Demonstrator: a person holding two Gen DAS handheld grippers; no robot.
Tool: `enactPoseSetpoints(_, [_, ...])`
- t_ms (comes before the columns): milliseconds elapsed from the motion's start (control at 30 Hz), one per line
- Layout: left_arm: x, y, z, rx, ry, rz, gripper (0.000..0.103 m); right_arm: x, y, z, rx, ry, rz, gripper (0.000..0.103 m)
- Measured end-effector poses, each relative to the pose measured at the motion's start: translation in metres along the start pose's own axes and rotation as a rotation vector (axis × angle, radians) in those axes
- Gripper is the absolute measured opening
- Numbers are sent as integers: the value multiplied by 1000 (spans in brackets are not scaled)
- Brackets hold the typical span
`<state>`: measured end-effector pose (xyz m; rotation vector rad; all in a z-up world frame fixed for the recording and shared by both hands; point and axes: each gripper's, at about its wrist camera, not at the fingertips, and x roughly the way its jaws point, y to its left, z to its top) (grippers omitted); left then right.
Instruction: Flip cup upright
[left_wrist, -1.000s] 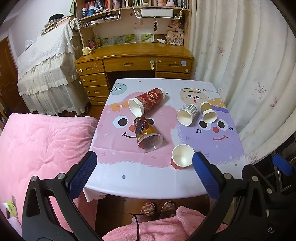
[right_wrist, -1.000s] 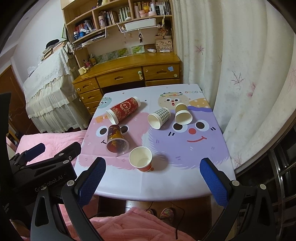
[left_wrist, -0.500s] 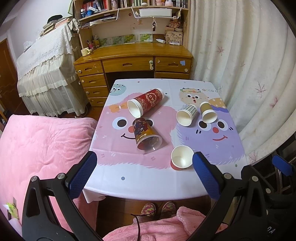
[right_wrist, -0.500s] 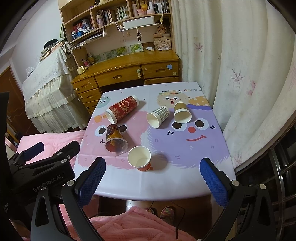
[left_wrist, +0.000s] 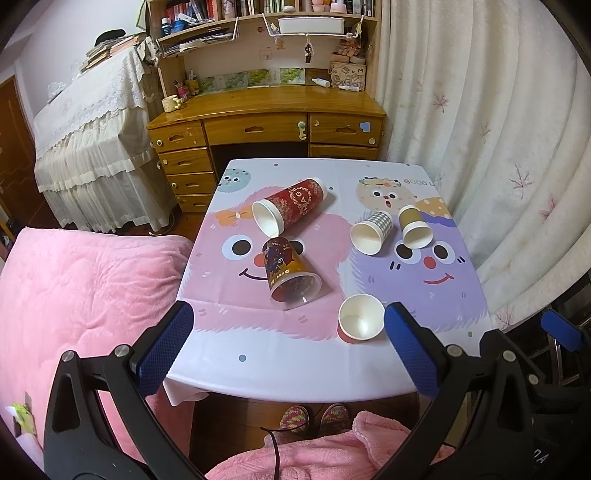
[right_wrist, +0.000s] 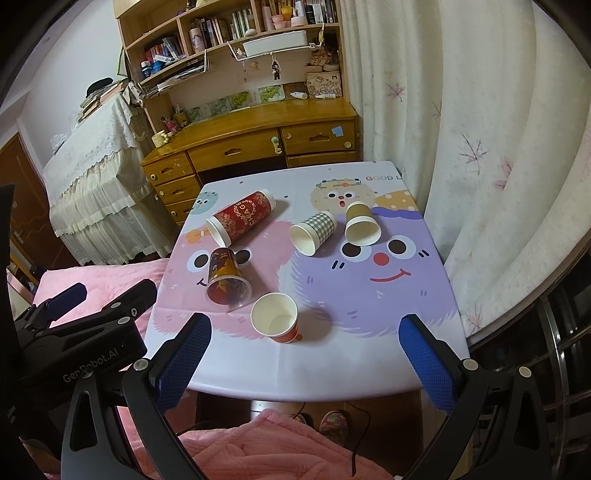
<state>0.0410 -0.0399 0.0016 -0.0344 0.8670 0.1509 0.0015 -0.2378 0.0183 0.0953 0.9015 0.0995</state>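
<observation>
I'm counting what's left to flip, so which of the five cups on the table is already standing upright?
The small red-orange paper cup nearest the table's front edge: its open mouth faces up. The long red cup, the clear printed cup, the checked cup and the brown cup lie on their sides.

Beyond the claw stands a small table (left_wrist: 321, 373) under a cartoon-printed cloth of pink and purple. Farther ahead a wooden desk (left_wrist: 266, 107) with drawers sits against the wall, a bookshelf hutch (left_wrist: 258, 22) crowded with books rising above it. To the right of the claw hang white curtains (left_wrist: 480, 129) with faint leaf prints. To the left lies a pink quilt (left_wrist: 81, 295), and behind that a piece of furniture draped in white lace (left_wrist: 92, 122). Wooden floor (left_wrist: 173, 229) shows between them. The light is warm and indoor.
</observation>
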Motion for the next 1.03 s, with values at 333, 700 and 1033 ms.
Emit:
enactPoseSetpoints(333, [7, -5, 10, 1, 4, 4, 102, 1, 1, 2, 4, 3, -1, 103])
enactPoseSetpoints(700, [11, 0, 5, -12, 14, 9, 102, 10, 0, 5, 4, 29, 7, 103])
enactPoseSetpoints(1033, [14, -2, 5, -11, 17, 8, 102, 14, -2, 8, 4, 41, 11, 103])
